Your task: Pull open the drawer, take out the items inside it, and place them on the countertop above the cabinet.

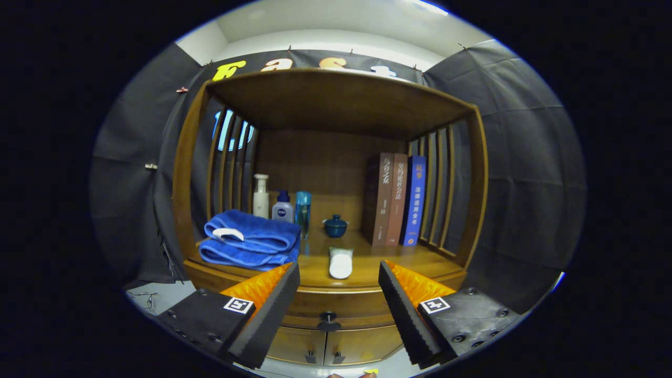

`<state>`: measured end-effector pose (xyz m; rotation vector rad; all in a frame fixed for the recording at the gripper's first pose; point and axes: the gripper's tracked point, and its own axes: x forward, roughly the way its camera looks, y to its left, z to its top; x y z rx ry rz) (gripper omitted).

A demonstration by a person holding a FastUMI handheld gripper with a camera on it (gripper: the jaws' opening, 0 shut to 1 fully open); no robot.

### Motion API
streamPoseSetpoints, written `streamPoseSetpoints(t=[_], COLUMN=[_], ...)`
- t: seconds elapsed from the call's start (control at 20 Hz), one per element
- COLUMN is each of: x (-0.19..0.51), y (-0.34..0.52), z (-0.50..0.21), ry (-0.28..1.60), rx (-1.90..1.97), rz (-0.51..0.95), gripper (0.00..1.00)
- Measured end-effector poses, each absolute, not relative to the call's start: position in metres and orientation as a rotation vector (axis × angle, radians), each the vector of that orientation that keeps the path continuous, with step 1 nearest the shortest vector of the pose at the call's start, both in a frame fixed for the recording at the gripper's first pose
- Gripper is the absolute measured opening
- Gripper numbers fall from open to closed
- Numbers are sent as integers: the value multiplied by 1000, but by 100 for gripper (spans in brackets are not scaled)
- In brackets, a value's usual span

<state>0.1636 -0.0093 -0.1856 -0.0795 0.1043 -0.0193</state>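
Gripper (pixel 338 294) jaws apart (empty), drawer (pixel 328 307) beyond shut, white tube (pixel 340 262) on countertop (pixel 367 273)

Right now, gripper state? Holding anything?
Gripper: open, holding nothing; fingers spread apart in front of the closed drawer, its knob between them, untouched.

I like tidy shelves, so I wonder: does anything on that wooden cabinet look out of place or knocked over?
One thing: a white tube lies flat at the countertop's front edge, while the bottles and books behind stand upright. The folded blue towels look neat. The drawer is shut, and the fingers are open, holding nothing.
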Motion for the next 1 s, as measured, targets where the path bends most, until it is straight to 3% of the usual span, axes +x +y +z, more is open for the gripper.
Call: streamPoseSetpoints(t=[0.45,1.0], x=[117,97], y=[-27,-23], z=[-68,-50], ry=[53,81], rx=[-76,-47], rz=[-63,-34], gripper=[99,99])
